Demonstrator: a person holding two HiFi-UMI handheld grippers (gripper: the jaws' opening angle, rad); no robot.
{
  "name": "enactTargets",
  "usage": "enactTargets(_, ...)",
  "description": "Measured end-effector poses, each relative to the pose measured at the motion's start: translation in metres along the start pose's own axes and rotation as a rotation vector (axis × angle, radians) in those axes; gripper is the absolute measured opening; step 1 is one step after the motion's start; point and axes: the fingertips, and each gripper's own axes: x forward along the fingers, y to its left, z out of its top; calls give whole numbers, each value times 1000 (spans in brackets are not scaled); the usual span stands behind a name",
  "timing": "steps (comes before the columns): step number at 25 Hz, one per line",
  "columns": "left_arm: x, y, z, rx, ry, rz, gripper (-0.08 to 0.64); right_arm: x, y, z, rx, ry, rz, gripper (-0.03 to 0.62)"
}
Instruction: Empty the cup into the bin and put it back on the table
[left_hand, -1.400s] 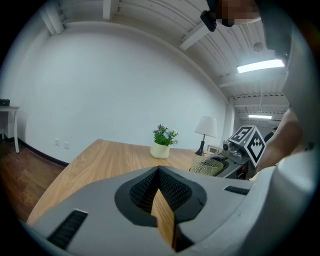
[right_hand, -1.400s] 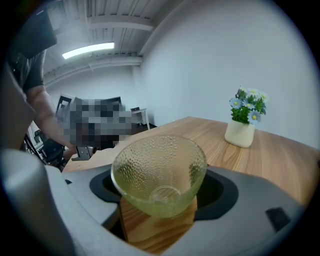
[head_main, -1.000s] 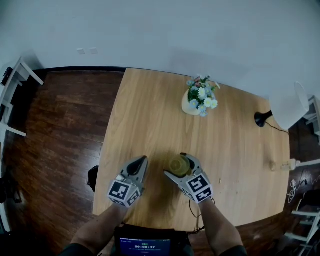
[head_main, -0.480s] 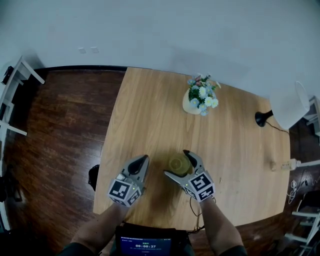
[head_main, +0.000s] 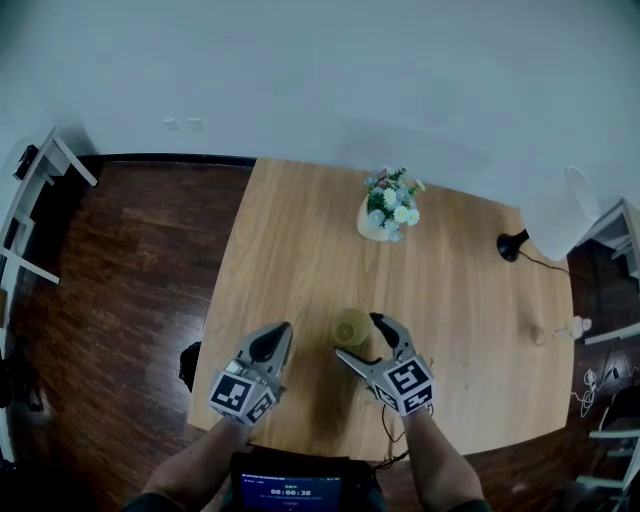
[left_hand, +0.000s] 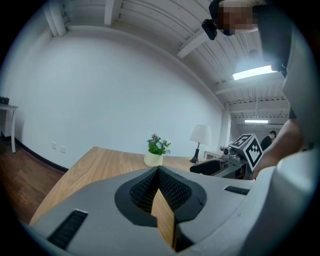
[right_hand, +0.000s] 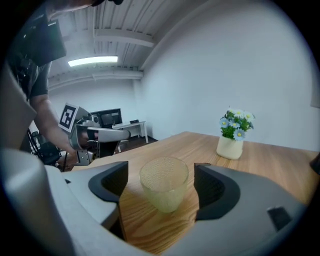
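1. Fingers (right_hand: 215, 187) of the right gripper (head_main: 358, 335) stand apart on either side of the cup (right_hand: 164, 184), having just closed a little. A gap shows on both sides, so nothing is clamped.
2. Fingers of the left gripper (head_main: 280, 331) are pressed together and hold nothing. It hangs beside the right one over the near edge of the bench (head_main: 300, 250), likely idle because a single cup needs only one gripper.
3. Standing upright on the bench, the cup sits close to the near edge and roughly midway along it, within easy reach of the person. From the right gripper view it looks empty, which suggests the emptying is done and the cup is back in place, though that cannot be confirmed.
4. Flowers in a pot (head_main: 385, 213) sit towards the far edge and a lamp (head_main: 548, 215) stands near the far right corner. Both are well apart from the cup, leaving the near half of the bench free for the work.
5. Count: two grippers, one cup, one pot of flowers, one lamp. No bin can be made out; a dark shape (head_main: 188, 362) on the floor by the bench's left edge is too small to identify.
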Motion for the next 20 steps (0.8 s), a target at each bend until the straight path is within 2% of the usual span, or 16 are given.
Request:
enactTargets(2,-7,-7,11,11,-27,-1,-9,-12,2,9,-6,-26,-5,407)
enactTargets(5,-18,-24,34,32,-76,-23,-9,-28,10,26,-21,-67,3,288)
enactTargets(7,-25,-34,46,46,-100,-34,-9,-38,15,36,-31,-88,7,253)
enactTargets(9,-31,-42,57,59,-119,-37,-9,-48,18,46,-32,-115,0,189)
enactTargets(11,-35,-49,67,75,-136,-34,-9,-59,22,57,-32,-143,6,184)
enactTargets(13,-40,-57,75,89,-148,-33,-9,-70,28,67,-34,-166,12,107)
enactTargets(16,-49,-66,87,97,-154,-28,-9,-86,38,80,-39,-206,14,86)
enactTargets(17,-53,-69,92,101,-160,-26,-9,-92,41,84,-40,-218,12,47)
enactTargets(18,-57,-72,96,105,-167,-24,-9,-97,43,87,-40,-227,12,37)
enactTargets(20,-64,-77,102,118,-178,-18,-9,-104,48,90,-37,-233,14,37)
